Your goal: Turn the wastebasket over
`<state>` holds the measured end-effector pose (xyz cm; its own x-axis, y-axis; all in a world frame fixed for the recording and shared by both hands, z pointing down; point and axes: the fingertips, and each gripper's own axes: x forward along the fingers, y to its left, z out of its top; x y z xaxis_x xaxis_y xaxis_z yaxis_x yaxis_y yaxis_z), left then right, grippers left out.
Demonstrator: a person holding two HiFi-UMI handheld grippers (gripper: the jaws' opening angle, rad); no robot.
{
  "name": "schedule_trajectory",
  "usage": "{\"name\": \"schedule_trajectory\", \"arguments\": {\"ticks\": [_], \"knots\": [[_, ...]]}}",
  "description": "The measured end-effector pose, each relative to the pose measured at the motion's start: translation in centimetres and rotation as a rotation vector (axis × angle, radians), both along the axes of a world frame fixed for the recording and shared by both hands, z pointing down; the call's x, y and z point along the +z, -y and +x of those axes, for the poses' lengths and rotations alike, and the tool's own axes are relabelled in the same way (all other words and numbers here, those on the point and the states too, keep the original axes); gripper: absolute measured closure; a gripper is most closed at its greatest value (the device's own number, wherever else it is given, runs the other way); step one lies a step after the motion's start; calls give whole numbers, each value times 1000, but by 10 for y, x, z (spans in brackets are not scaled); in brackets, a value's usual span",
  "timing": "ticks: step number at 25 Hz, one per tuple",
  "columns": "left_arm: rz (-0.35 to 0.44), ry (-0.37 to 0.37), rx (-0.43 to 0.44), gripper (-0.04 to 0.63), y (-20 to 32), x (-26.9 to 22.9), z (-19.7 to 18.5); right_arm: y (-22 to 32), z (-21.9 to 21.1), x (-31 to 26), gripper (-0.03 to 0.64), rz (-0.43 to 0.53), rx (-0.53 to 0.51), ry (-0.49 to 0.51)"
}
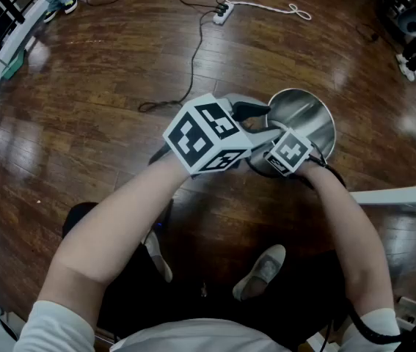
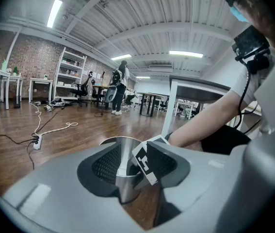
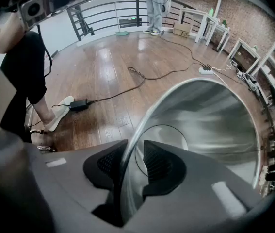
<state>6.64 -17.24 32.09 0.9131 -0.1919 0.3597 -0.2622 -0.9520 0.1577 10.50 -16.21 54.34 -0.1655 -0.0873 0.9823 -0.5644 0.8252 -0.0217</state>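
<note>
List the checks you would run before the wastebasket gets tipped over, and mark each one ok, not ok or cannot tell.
1. Wastebasket stands upright, mouth up: ok.
2. Inside is bare, nothing to spill: ok.
3. Right gripper jaws straddle the rim, one inside, one outside: ok.
4. Right jaws press firmly on the wall: cannot tell.
5. Left gripper holds the basket: not ok, its jaws stand wide apart and do not press on it.
6. Cable lies apart from the basket: ok.
</note>
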Motion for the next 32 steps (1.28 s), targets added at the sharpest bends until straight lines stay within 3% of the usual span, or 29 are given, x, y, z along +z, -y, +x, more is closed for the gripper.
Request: {"name": "schedule_trajectory", "arguments": {"ticks": [3, 10, 13, 19, 23, 27, 32], "knots": [[-4, 5, -4, 431, 2, 3, -1, -3, 4, 6, 568, -8, -35, -38], [-30, -9, -27, 431, 8, 3, -8, -3, 11, 3, 581, -22, -35, -24], [-33, -5, -30, 431, 8, 6, -11, 5, 14, -10, 581, 1, -2, 32], [-47, 4, -58, 431, 13, 11, -23, 24, 17, -66, 580, 26, 174, 316], [-73, 6, -96, 431, 23, 17, -35, 31, 17, -94, 580, -5, 307, 565], [-122, -12, -132, 431, 29, 23, -46, 36, 25, -103, 581, -39, 429, 742], [-126, 20, -166, 431, 35, 32, -58, 33, 4, -114, 581, -149, 460, 1042]]}}
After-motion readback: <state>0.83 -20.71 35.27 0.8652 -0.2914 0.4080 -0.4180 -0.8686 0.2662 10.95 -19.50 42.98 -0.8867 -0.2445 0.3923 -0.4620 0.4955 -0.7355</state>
